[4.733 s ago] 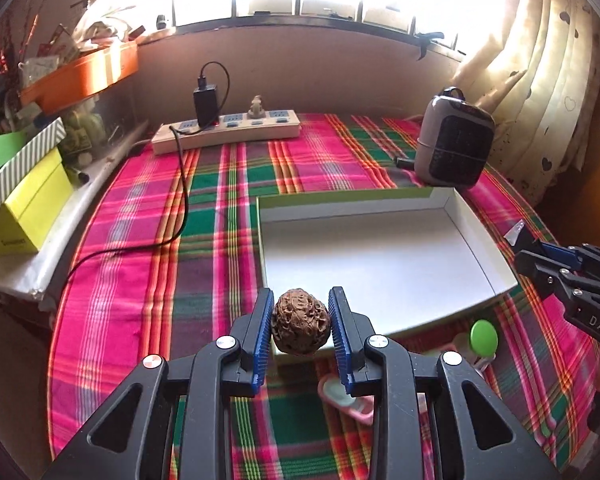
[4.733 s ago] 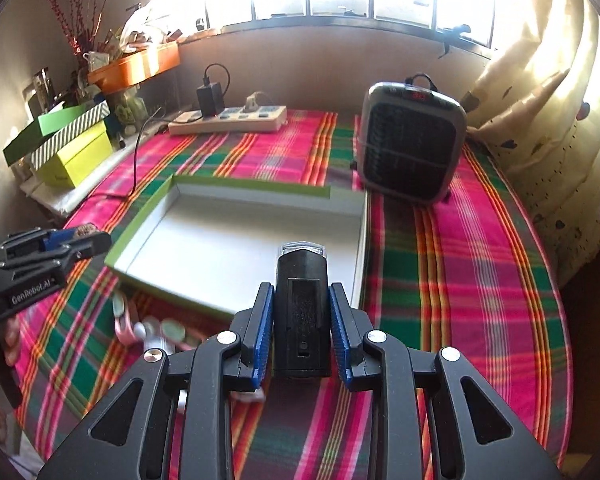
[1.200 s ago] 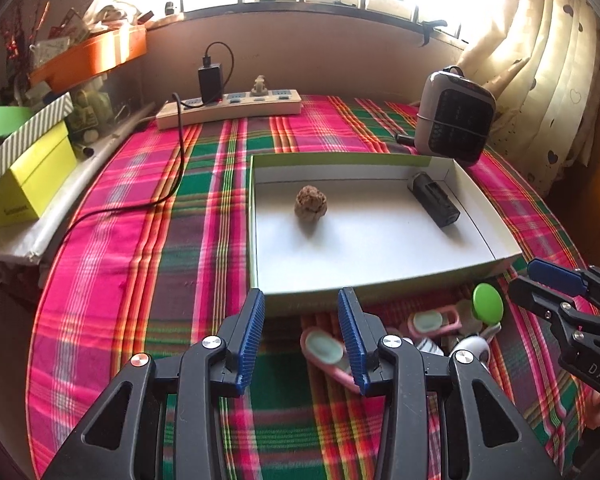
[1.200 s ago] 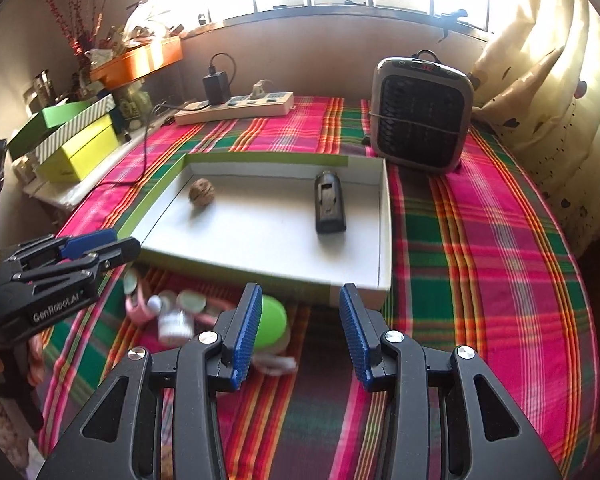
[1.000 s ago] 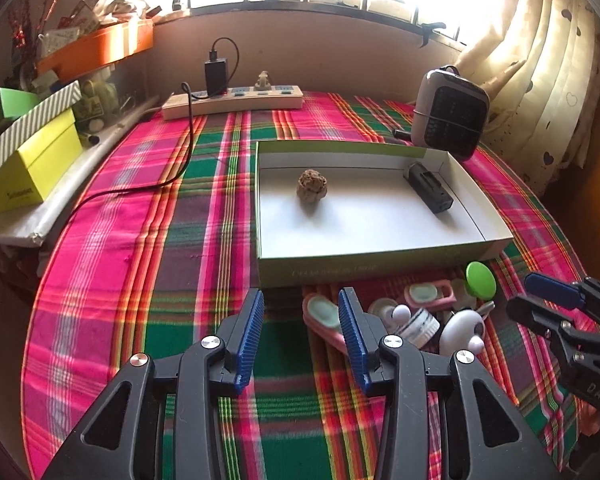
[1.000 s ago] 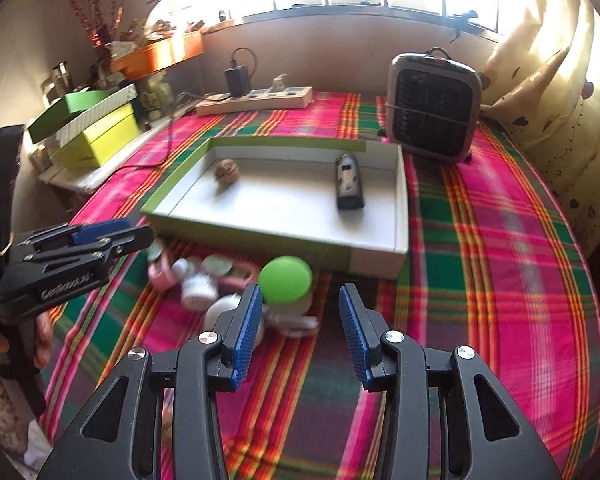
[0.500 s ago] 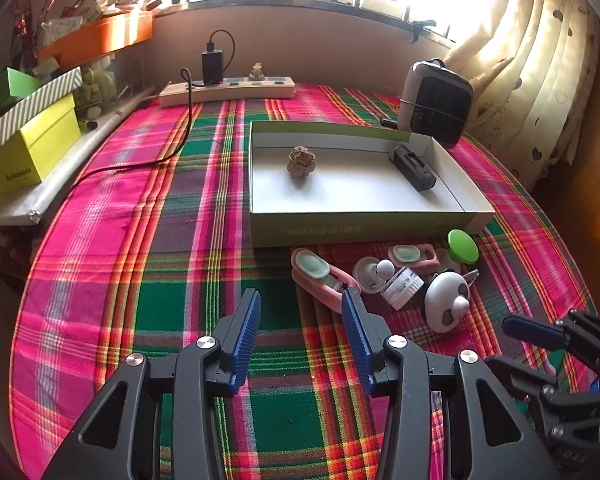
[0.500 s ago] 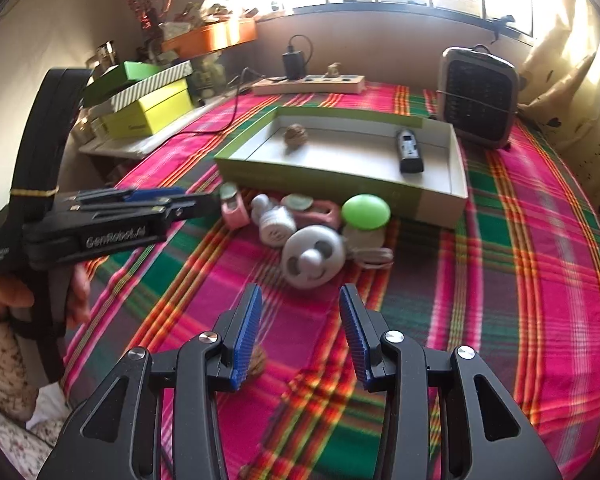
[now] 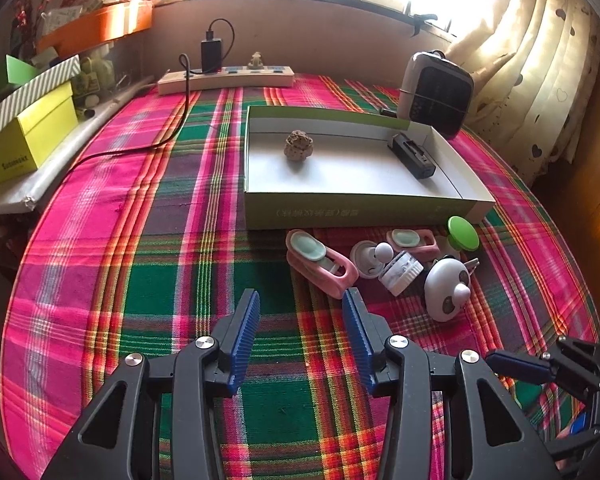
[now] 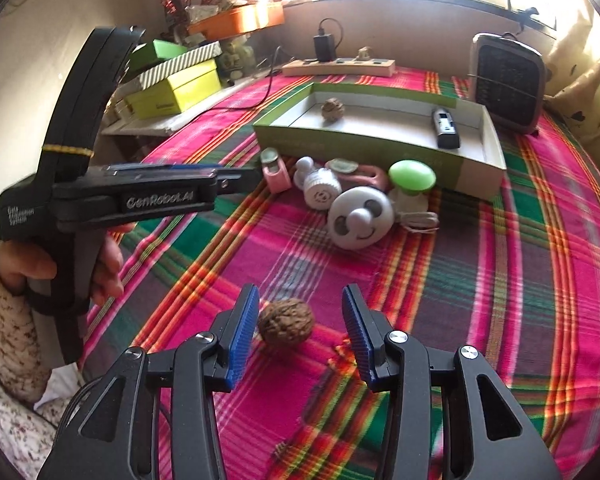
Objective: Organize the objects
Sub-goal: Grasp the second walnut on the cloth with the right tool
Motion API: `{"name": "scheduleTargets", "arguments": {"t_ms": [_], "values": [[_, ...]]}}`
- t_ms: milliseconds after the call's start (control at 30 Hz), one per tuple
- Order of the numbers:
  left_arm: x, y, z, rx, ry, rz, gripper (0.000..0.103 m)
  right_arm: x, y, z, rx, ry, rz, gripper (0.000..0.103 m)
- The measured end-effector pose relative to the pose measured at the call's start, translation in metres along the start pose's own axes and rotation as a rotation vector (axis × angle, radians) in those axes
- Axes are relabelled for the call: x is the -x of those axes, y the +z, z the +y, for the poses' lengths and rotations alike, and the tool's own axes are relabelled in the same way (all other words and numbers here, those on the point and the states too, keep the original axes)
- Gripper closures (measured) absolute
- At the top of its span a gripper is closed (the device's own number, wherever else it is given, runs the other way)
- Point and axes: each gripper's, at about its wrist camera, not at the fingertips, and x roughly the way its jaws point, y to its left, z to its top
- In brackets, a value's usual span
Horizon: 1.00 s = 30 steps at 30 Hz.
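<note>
A green-rimmed white tray [image 9: 360, 210] holds a walnut [image 9: 298, 145] and a black device [image 9: 412, 153]. In front of it lie a pink clip [image 9: 322, 264], a white round face toy [image 9: 446, 290], a green cap [image 9: 463, 233] and small white pieces. My left gripper [image 9: 300, 296] hovers over bare cloth short of the pink clip, its jaws opening with nothing between them. My right gripper [image 10: 300, 294] is open and low over a second walnut [image 10: 286, 322], which lies on the cloth between the fingers, nearer the left pad, unpressed.
A plaid cloth covers the round table. A heater [image 9: 436, 94] stands behind the tray's right corner and a power strip [image 9: 226, 80] with a cable at the back. Yellow and striped boxes [image 9: 24, 140] sit on the left ledge. A person's hand [image 10: 104, 264] holds the left gripper.
Both grippers put their loads in the tray and drew back from it. The right one swung left and down until a walnut on the cloth came between its fingers. The left jaws stand wider.
</note>
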Motion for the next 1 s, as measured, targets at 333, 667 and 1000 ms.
{"name": "scheduleTargets", "arguments": {"t_ms": [333,667,1000], "values": [[-0.006,0.002,0.0,0.011,-0.002,0.01,0.06,-0.007,-0.004,0.002,0.024,-0.036,0.034,0.059],[-0.013,0.005,-0.008,0.003,0.0,0.022,0.057,-0.007,-0.004,0.001,0.046,-0.08,0.03,0.071],[-0.023,0.007,-0.007,0.004,0.025,0.044,0.057,-0.006,-0.001,-0.005,0.039,-0.1,0.013,0.071]]}}
